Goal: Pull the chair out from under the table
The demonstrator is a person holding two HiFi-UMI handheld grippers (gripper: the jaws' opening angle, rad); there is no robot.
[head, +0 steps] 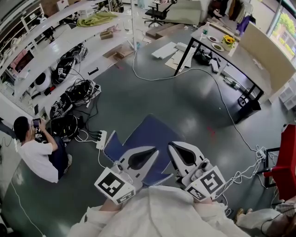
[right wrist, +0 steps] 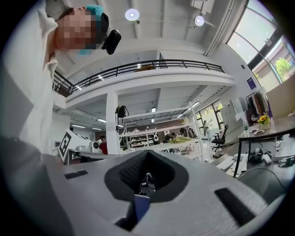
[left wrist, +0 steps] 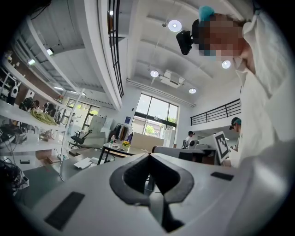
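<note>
My right gripper (right wrist: 147, 154) has its jaws pressed together, and past it a black office chair (right wrist: 220, 137) stands beyond the end of a dark-legged table (right wrist: 278, 123) carrying yellow flowers (right wrist: 263, 119).

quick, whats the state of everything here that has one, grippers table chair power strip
left gripper: shut, nothing between the jaws, pointing level
right gripper: shut, nothing between the jaws, pointing level
table: standing, flowers and plates on top
office chair: upright, away from that table
power strip: on the floor, plugs in it
</note>
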